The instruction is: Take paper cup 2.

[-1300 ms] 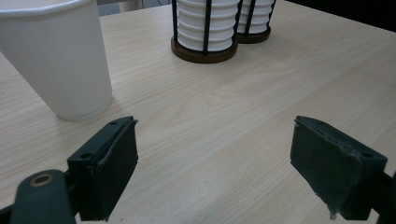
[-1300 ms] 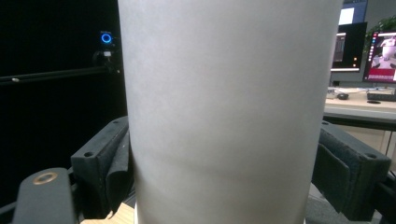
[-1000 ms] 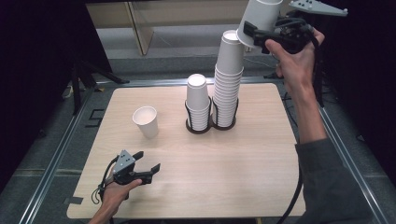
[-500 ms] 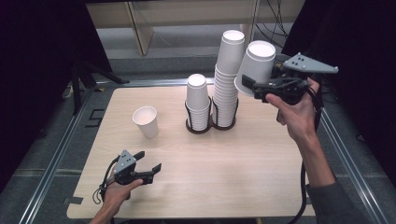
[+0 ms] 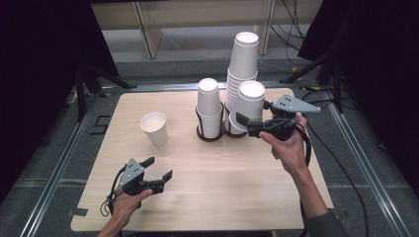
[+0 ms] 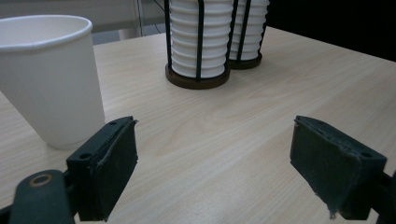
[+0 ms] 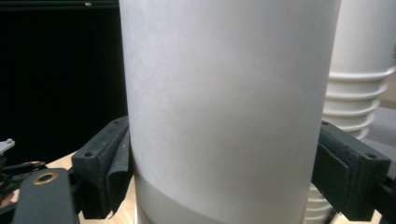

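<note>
Paper cup (image 5: 250,101) sits upright, clamped in the right tongs (image 5: 247,120), forearm stretched forward; left tongs (image 5: 159,170) gape empty.

Wooden table (image 5: 207,192): lone paper cup (image 5: 154,128), two racked cup stacks (image 5: 210,111)

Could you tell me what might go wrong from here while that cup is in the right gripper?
The held cup hangs close beside the tall stack, so a sideways nudge might topple it. The right gripper squeezes thin paper walls, which could dent. Set down carelessly, it might bump the short stack.
</note>
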Demonstrator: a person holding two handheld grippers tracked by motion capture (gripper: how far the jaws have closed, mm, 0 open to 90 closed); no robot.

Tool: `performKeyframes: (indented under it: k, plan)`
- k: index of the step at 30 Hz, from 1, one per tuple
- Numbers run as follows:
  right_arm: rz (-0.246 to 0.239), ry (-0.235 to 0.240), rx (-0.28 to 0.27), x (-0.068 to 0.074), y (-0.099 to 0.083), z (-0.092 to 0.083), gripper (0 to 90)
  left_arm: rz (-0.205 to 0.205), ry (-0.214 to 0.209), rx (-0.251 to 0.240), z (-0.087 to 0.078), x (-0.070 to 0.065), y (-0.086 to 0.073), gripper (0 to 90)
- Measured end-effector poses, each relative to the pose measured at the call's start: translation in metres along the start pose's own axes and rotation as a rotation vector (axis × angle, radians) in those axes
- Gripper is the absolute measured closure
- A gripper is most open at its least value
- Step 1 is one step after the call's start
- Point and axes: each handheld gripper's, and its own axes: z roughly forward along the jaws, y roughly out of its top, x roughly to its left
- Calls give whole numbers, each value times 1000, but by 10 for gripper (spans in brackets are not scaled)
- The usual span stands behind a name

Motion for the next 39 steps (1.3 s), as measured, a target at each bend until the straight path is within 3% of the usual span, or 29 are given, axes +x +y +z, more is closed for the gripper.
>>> performKeyframes:
  k: [1, 3, 4, 5, 6, 7, 8, 10, 11, 13, 18, 19, 22, 25, 28, 31, 35, 38, 39]
  plan:
    - [20, 16, 0, 2, -3, 1, 159, 3, -4, -12, 0, 1, 0, 145]
    - [-5, 16, 11, 3, -8, 6, 158, -5, 3, -9, -1, 1, -1, 145]
    - [13, 29, 16, 5, -11, 7, 159, -8, -1, -18, 0, 0, -2, 145]
    - [-4, 15, 9, 5, -14, 8, 159, -2, 6, 2, -1, -1, -1, 145]
    - [23, 37, 30, 8, -18, 10, 159, -3, -2, -23, 0, -1, -1, 145]
    - [3, 37, 17, 8, -21, 13, 159, 2, 5, -11, -2, -3, 0, 145]
    - [22, 40, 40, 12, -24, 15, 158, 10, -5, -26, -1, -4, 0, 145]
    - [5, 59, 26, 14, -30, 22, 159, 23, -16, -42, -1, -6, 0, 145]
    - [21, 71, 45, 18, -32, 24, 158, 32, -10, -22, -3, -7, 0, 145]
    - [-13, 65, 41, 20, -36, 28, 159, 34, -19, -35, -3, -8, 0, 145]
    - [7, 111, 50, 28, -46, 36, 158, 46, -29, -46, -2, -10, 0, 145]
    - [-8, 104, 54, 29, -48, 37, 159, 52, -29, -47, -2, -11, 1, 145]
    - [36, 140, 80, 36, -56, 41, 159, 43, -42, -74, -1, -11, 1, 145]
    - [28, 157, 81, 40, -62, 45, 159, 48, -43, -62, -3, -12, 1, 145]
    - [12, 170, 86, 44, -66, 50, 159, 44, -51, -75, -2, -14, 1, 145]
    - [30, 209, 97, 50, -71, 54, 159, 47, -71, -84, -1, -18, 2, 145]
    - [41, 220, 117, 56, -74, 56, 159, 58, -86, -98, 0, -23, 4, 145]
    - [21, 221, 116, 56, -75, 58, 158, 59, -100, -117, 3, -26, 4, 145]
    - [37, 234, 115, 58, -77, 59, 159, 59, -107, -126, 5, -26, 3, 145]
